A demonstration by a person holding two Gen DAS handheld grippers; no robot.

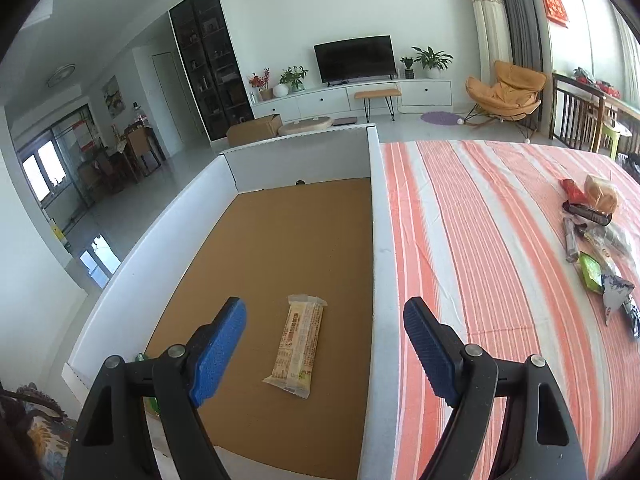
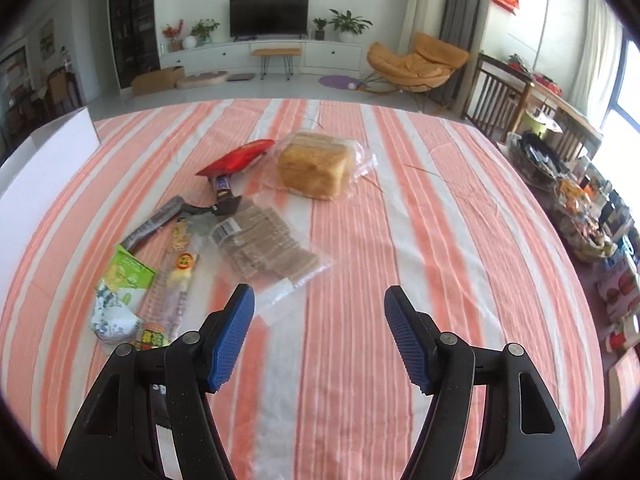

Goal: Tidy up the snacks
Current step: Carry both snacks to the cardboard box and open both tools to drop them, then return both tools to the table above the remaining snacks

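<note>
A white-walled box (image 1: 378, 216) with a brown cardboard floor stands at the left edge of the striped table. A beige wrapped snack bar (image 1: 298, 346) lies flat on that floor. My left gripper (image 1: 324, 312) hovers open above the box, the bar below and between its blue fingers, not touched. Several snacks lie in a pile (image 1: 596, 248) on the cloth to the right. In the right wrist view my right gripper (image 2: 319, 300) is open over bare cloth, just near of a clear bag of brown crackers (image 2: 266, 246). A bagged bread loaf (image 2: 314, 168), a red packet (image 2: 236, 158) and a green packet (image 2: 130, 274) lie around it.
The orange-and-white striped cloth (image 2: 400, 220) covers the table. Baskets and boxes of other goods (image 2: 588, 220) crowd the right side beyond the table edge. The box's white wall (image 2: 48, 148) shows at far left. A living room with TV and orange chair lies behind.
</note>
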